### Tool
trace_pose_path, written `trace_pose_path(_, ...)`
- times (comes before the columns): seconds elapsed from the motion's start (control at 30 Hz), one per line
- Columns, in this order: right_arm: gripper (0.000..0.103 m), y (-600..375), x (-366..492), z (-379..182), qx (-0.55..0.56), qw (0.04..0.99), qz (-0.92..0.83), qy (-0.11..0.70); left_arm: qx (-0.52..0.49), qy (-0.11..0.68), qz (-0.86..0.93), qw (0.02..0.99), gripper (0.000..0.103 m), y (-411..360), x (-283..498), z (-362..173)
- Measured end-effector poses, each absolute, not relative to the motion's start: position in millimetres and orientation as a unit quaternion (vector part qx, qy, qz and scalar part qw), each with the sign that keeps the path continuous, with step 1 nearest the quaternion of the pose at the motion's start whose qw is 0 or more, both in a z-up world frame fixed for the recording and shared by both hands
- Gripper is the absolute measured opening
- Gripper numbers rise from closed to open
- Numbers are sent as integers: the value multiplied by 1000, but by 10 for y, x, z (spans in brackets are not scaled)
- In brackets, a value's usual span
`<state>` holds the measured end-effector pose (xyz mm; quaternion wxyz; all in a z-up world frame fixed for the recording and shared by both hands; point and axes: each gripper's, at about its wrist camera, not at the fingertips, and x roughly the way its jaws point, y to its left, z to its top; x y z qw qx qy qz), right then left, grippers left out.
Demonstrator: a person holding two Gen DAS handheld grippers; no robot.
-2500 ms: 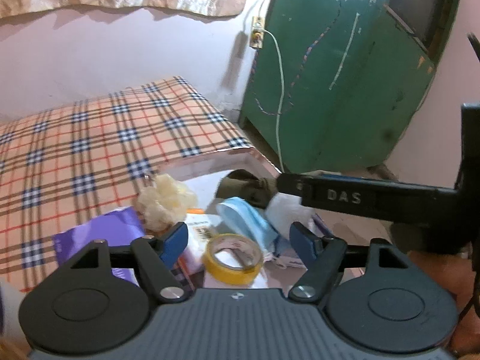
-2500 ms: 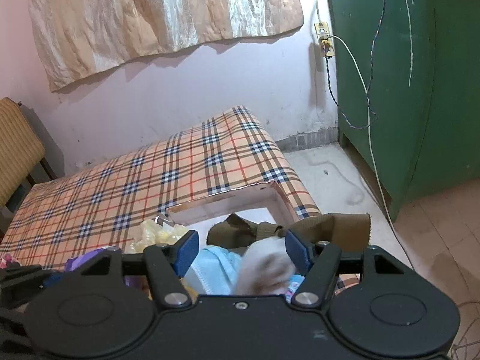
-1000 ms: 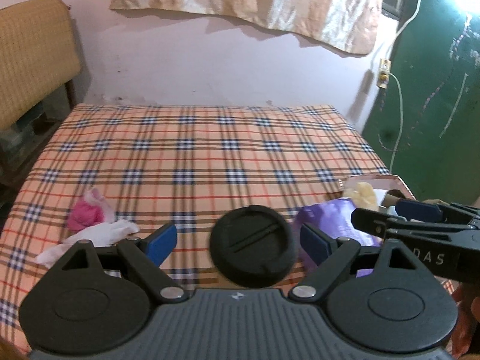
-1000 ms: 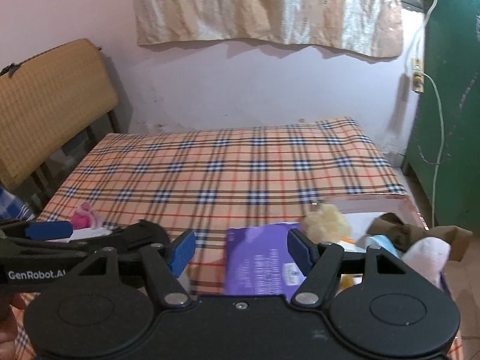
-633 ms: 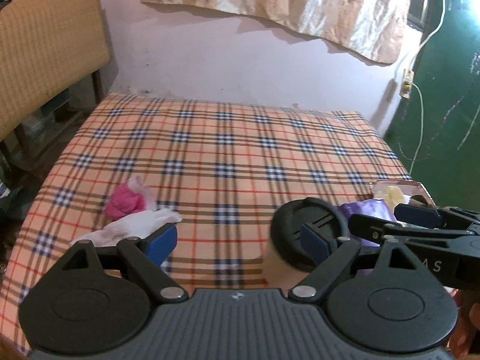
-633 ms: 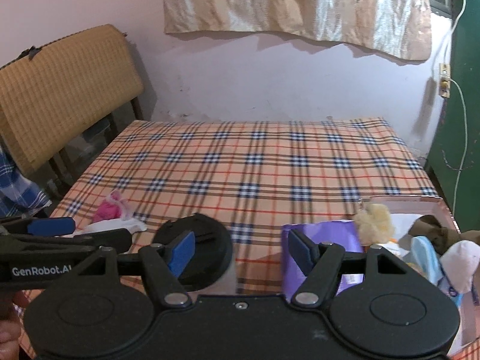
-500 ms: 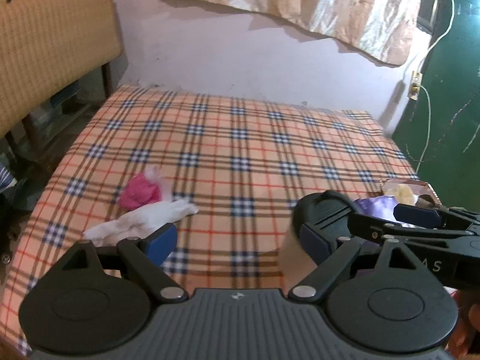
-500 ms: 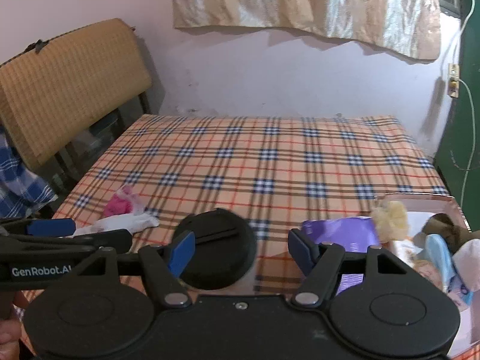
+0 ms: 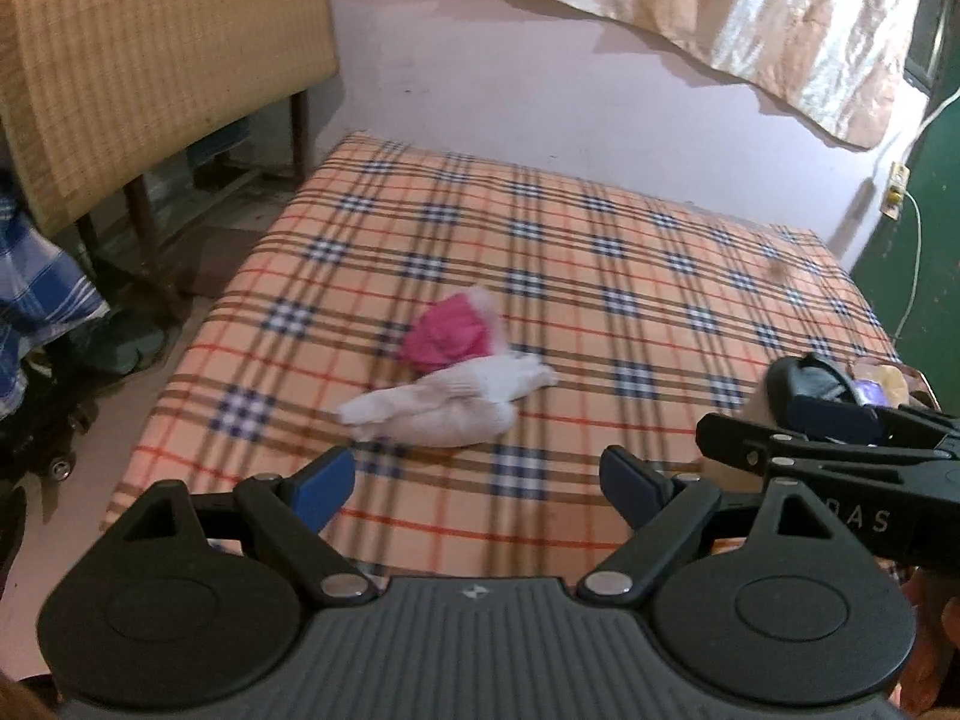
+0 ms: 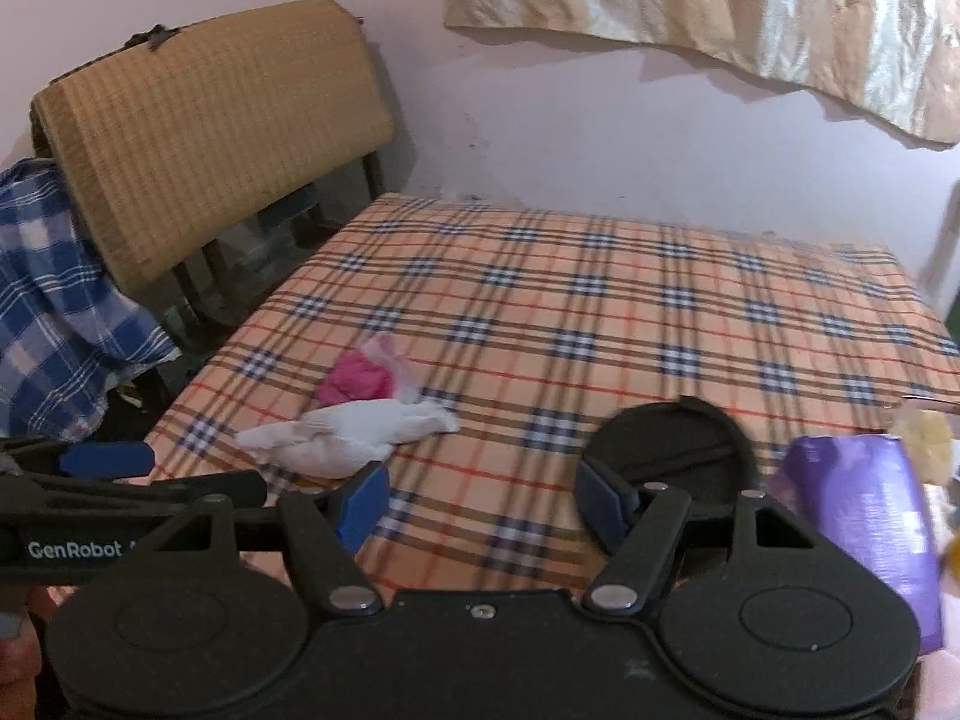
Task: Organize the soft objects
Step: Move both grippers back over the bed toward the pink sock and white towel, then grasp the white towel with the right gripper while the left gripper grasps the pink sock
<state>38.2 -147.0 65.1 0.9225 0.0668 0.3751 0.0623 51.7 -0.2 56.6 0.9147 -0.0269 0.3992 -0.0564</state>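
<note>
The white cloth (image 9: 447, 402) and the pink cloth (image 9: 447, 333) touching its far side lay on the left part of the plaid bed (image 9: 600, 276), now straight ahead of both cameras; a second earlier they sat at the left edge of view, with the box of sorted things filling the right. That swing suggested the pair was the next pickup. The left gripper (image 9: 474, 480) was wide open and empty, just short of the white cloth. The right gripper (image 10: 477, 501) was also open, nothing between its pads. To the right stood a black round lid (image 10: 666, 444) on a container, a purple packet (image 10: 864, 510) and a yellow fluffy lump (image 10: 927, 429). Nothing lay between the grippers and the cloths.
</note>
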Motion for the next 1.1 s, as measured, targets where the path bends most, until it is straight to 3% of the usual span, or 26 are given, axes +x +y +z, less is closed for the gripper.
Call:
trace_pose_path(0.4,83,-1056,573,524,67,918,99,379,-60,400,-34,914,92,438,571,446)
trace_pose_path(0.97,90,-496,1432,-91,140,884,93,437,-105,411,13,906,92,1036,787,268)
trace_pose_path(1.07,90,-445,1546,-226,142,878,84,449,-108,412,9,905,92,1034,866,232)
trace_pose_path(1.1,83,-435,1557,-262,137,880,83,448,-108,412,5,905,92,1019,894,227)
